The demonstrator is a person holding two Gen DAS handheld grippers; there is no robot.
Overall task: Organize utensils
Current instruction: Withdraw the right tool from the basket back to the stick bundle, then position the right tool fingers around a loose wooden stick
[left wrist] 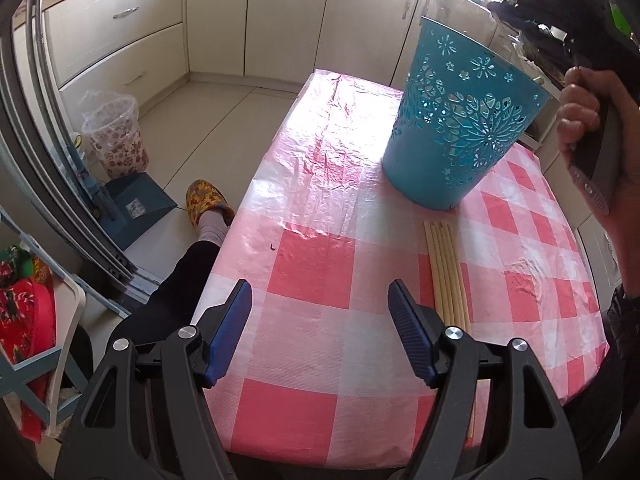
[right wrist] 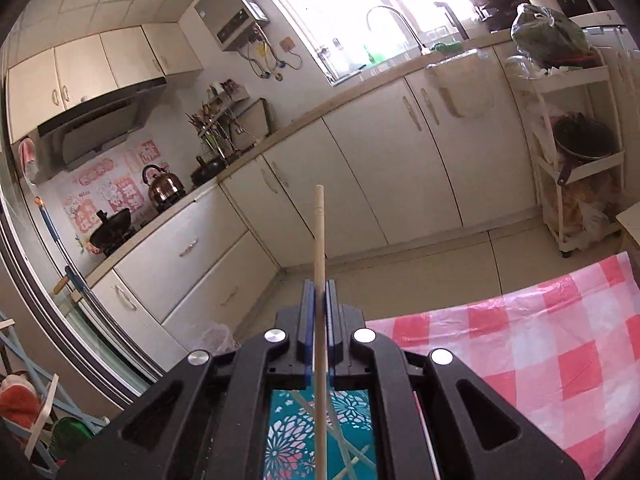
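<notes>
- The table point(left wrist: 320, 300), under a pink-and-white checked plastic cloth, fills most of the near space; its left edge drops straight to the tiled floor point(left wrist: 208, 120), where a person's leg and a patterned slipper point(left wrist: 206, 202) sit just beside it.
- Cream cabinets point(left wrist: 280, 20) line the far wall, well apart from the table's far edge, with bare floor between.
- The teal cut-out basket point(left wrist: 452, 136) stands upright on the right half of the cloth, near the right edge; the sunlit stretch of cloth to its left is bare right out to the far and left edges.
- A lined waste bin point(left wrist: 116, 136) and a blue dustpan point(left wrist: 136, 204) stand on the floor to the left, away from the table.
- The left gripper point(left wrist: 320, 312) hangs over the near end of the table, fingers spread wide with only cloth between them.
- The right hand point(left wrist: 584, 120) grips its handle up beside the basket's rim, above the table's right side.
- The right gripper point(right wrist: 319, 300) is clamped tight on a single chopstick point(right wrist: 319, 232), which pokes out past the fingertips; below it, through the frame, shows the basket's inside with sticks lying in it.
- A bundle of chopsticks point(left wrist: 446, 272) lies flat on the cloth in front of the basket, just beside the left gripper's right finger, running toward the near edge.
</notes>
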